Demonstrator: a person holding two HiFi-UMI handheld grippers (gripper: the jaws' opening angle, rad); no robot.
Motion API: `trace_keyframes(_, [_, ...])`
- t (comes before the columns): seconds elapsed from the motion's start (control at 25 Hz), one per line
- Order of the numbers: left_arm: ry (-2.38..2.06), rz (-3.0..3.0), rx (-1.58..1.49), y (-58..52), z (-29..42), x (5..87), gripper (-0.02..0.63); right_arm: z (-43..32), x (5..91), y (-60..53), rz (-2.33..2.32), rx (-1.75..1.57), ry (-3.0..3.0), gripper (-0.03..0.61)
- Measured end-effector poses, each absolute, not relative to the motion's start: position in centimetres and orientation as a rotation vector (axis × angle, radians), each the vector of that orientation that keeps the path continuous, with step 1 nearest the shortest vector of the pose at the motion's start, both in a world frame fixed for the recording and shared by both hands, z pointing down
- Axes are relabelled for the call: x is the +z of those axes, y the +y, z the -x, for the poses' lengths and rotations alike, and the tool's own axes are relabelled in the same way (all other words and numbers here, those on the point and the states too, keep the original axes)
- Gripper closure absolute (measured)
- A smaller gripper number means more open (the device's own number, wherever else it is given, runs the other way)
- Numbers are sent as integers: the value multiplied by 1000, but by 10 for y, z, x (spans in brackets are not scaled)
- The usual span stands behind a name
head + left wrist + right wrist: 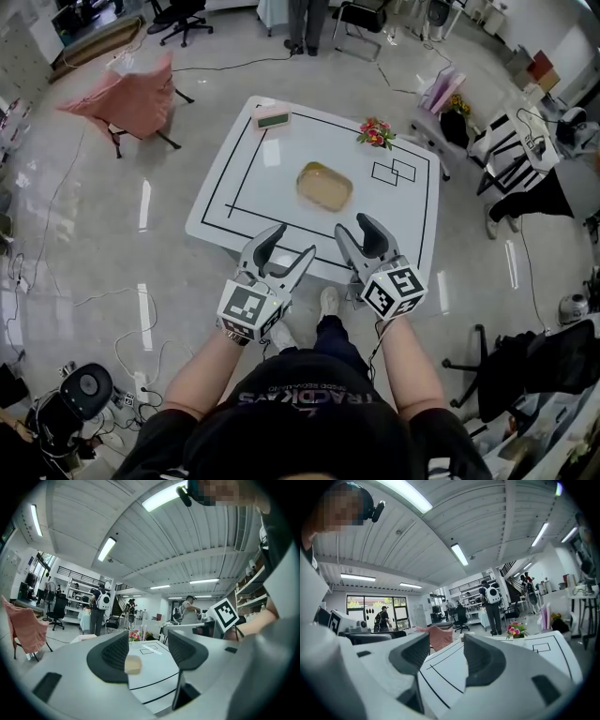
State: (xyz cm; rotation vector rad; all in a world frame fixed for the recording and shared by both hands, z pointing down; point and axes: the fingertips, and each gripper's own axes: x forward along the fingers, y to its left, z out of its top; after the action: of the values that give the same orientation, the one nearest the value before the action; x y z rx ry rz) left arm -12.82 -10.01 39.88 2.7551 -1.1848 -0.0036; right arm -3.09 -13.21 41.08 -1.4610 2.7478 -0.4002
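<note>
A tan, rounded block (pixel 324 186) lies in the middle of a white table (pixel 262 178) marked with black lines. In the left gripper view the block (pixel 132 664) shows just inside the left jaw, farther out on the table (pixel 154 670). My left gripper (pixel 292 242) hovers open over the table's near edge, nothing between its jaws (pixel 149 648). My right gripper (pixel 354 225) is open beside it, also empty (pixel 445 658), and looks across the table (pixel 445 672). A small bunch of flowers (pixel 376 132) (pixel 135 635) (pixel 514 630) stands at the far right.
A small green-and-white box (pixel 273 118) sits at the table's far left corner. A chair draped in pink cloth (pixel 131 94) (pixel 440 637) stands to the left. Cables (pixel 103 300) run over the floor. A black chair (pixel 525 370) is at my right; a person (pixel 305 23) stands beyond the table.
</note>
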Motion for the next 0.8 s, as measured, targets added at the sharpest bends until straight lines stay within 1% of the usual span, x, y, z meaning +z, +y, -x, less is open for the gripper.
trace_keyframes(0.36, [-1247, -2736, 0, -125, 128, 405, 356, 24, 425, -163, 1432, -445, 2746, 367])
trace_keyframes(0.8, [-1287, -2696, 39, -170, 109, 416, 356, -3, 447, -224, 1410, -570, 2718, 367])
